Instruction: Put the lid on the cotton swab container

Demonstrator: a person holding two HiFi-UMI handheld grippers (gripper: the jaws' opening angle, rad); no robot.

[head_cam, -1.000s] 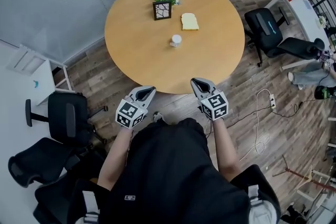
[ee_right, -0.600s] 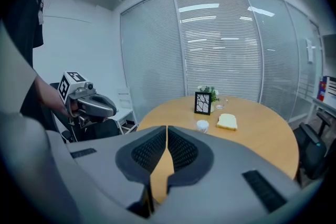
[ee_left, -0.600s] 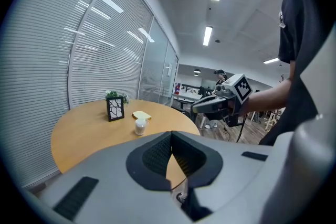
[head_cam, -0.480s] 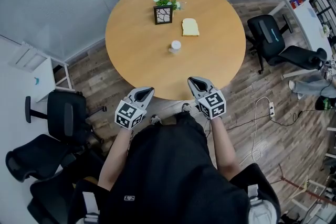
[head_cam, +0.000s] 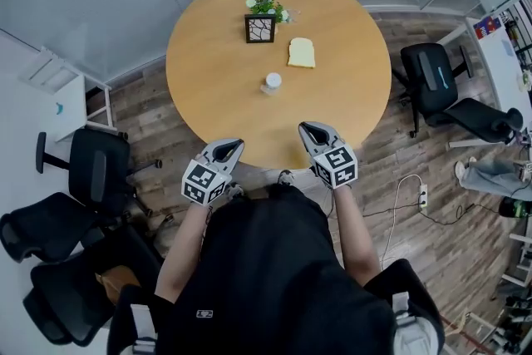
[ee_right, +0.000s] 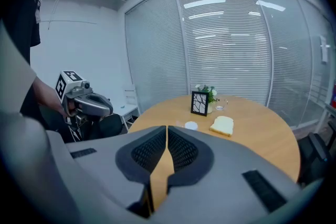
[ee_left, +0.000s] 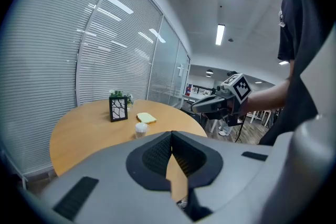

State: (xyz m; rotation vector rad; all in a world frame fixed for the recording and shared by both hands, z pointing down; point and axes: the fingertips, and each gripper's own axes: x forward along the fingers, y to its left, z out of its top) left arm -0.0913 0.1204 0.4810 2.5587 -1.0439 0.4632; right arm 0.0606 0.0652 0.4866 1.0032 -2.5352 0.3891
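Observation:
The cotton swab container (head_cam: 271,82) is a small white cup standing near the middle of the round wooden table (head_cam: 216,104); it also shows as the cup (ee_left: 140,129) and the cup (ee_right: 191,125). A small clear round thing (ee_right: 219,107), perhaps the lid, lies beside the plant. My left gripper (head_cam: 236,144) and right gripper (head_cam: 305,127) hover side by side over the table's near edge, well short of the container. Both are shut with nothing in them. From the side, the right gripper (ee_left: 195,108) and the left gripper (ee_right: 107,109) each look shut too.
A small plant (head_cam: 264,2) behind a black patterned holder (head_cam: 259,28) and a yellow slab (head_cam: 301,52) sit on the far half of the table. Black office chairs stand at the left (head_cam: 91,179) and right (head_cam: 432,75). A cable (head_cam: 411,195) lies on the floor.
The table's near edge has come closer to me, and both shut grippers, level with that edge before, now reach over it. Nothing on the table has moved.

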